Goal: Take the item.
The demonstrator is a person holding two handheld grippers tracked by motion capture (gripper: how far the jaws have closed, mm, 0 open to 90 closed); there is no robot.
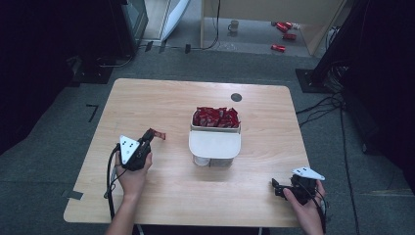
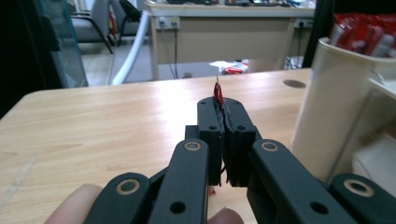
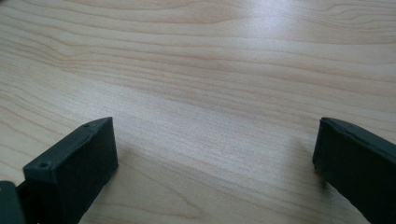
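My left gripper [image 1: 147,138] clamps a red packet [image 1: 157,133], left of frame centre | right gripper [image 1: 280,189] jaws apart, lower right, empty | packet looks light, crinkly, slippery; I'd pinch its flat edge | more packets in white bin [image 1: 215,145], centre.

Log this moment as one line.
left gripper: shut on red packet | right gripper: open, empty, over table | white container: red packets inside, centre

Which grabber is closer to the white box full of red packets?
Left. The left gripper sits just left of the white box; the right gripper rests farther off, toward the table's near right corner.
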